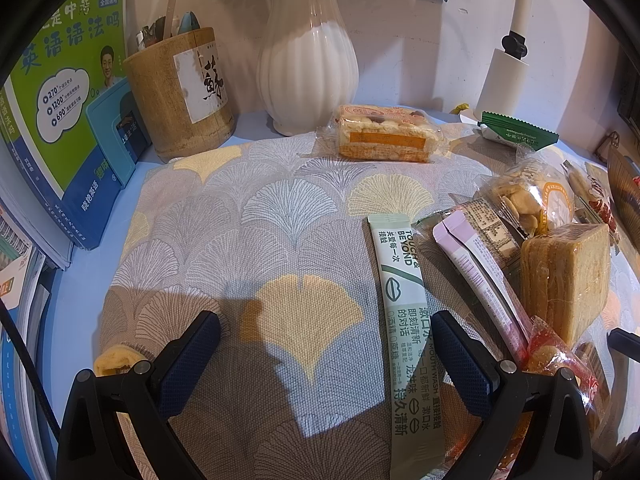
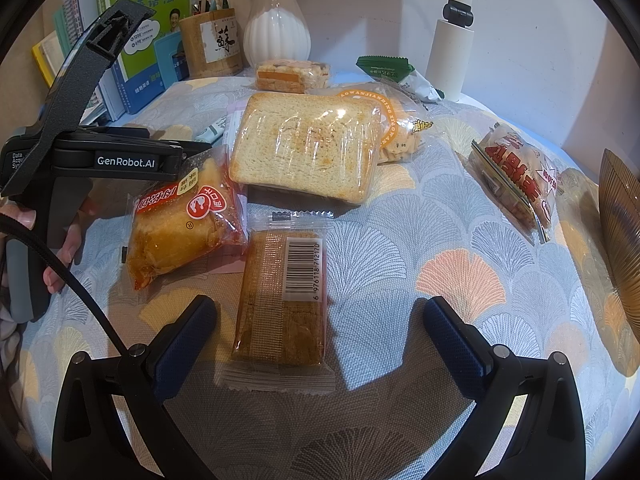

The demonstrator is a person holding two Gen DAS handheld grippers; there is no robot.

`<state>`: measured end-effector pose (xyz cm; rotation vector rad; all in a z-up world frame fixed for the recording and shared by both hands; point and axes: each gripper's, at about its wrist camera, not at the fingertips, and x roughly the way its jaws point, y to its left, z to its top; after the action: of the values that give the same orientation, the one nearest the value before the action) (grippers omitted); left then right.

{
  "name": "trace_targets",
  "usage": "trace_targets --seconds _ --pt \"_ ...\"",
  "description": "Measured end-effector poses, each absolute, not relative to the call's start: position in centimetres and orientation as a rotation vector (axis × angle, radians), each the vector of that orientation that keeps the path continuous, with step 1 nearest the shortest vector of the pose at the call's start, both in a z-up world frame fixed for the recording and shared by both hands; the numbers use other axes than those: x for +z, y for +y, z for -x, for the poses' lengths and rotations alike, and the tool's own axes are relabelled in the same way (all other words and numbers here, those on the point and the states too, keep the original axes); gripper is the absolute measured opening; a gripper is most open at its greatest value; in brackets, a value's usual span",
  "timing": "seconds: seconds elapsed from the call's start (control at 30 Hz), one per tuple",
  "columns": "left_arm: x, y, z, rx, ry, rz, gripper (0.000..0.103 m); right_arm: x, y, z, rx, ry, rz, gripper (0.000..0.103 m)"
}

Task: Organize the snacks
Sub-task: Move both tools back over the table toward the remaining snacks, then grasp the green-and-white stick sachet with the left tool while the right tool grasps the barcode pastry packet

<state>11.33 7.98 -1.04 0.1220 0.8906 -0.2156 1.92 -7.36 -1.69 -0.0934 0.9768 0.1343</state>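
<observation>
Wrapped snacks lie on a leaf-patterned cloth (image 1: 248, 232). My left gripper (image 1: 326, 344) is open and empty above the cloth, beside a green mouthwash sachet (image 1: 404, 320) and a pink sachet (image 1: 476, 264). A wrapped toast (image 1: 564, 276) and a rice-cake pack (image 1: 384, 134) lie farther off. My right gripper (image 2: 320, 320) is open and empty over a brown cake pack with a barcode (image 2: 280, 300). Beyond it lie the toast (image 2: 308, 148), a red-wrapped bun (image 2: 180, 224), a red cracker pack (image 2: 516, 180) and a green packet (image 2: 388, 70).
A white vase (image 1: 308, 52), a bamboo pen holder (image 1: 180, 92) and books (image 1: 68, 92) stand at the back left. A white lamp post (image 1: 504, 80) stands at the back right. A ribbed brown bowl (image 2: 620, 216) sits at the right edge. The left gripper's body (image 2: 100, 156) shows in the right wrist view.
</observation>
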Motion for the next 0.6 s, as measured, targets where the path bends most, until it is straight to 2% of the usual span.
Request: trace_targets --seconds 0.6 --pt "-1.04 7.95 -11.36 -0.217 0.892 -0.123 0.103 -0.93 -7.13 -1.54 0.136 0.977 0.094 0.103"
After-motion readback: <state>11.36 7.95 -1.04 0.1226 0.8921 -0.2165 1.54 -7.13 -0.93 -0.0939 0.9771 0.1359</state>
